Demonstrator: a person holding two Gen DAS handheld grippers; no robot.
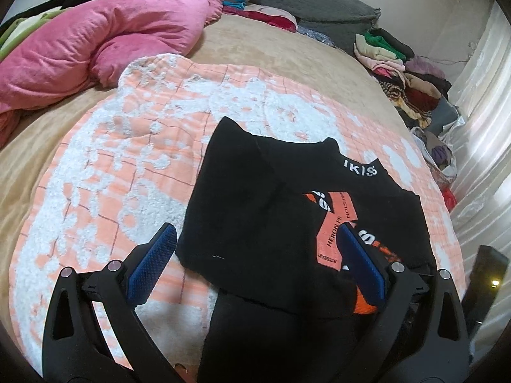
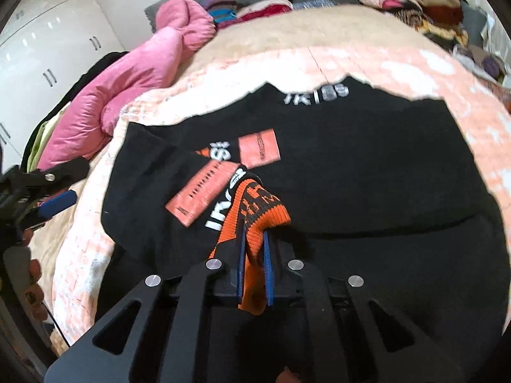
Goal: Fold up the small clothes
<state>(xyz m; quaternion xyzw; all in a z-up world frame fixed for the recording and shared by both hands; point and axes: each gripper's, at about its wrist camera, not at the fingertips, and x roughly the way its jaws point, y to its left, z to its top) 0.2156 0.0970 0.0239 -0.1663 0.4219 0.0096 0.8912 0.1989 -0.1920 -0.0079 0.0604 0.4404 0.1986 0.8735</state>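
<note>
A small black sweater (image 1: 271, 210) with orange patches and white lettering lies partly folded on a peach and white towel (image 1: 127, 146). My left gripper (image 1: 255, 249) is open and empty, low over the sweater's near left part, one finger over the towel, the other over the orange print. The sweater also shows in the right wrist view (image 2: 367, 159). My right gripper (image 2: 254, 239) is shut on the sweater's orange ribbed cuff (image 2: 258, 210), held over the garment's middle. The left gripper (image 2: 54, 185) shows at the left edge of that view.
The towel (image 2: 351, 60) lies on a beige bed (image 1: 255, 48). A pink quilt (image 1: 95, 41) is bunched at the far left. Piles of clothes (image 1: 405, 70) sit along the right edge by the wall. White wardrobe doors (image 2: 48, 41) stand behind.
</note>
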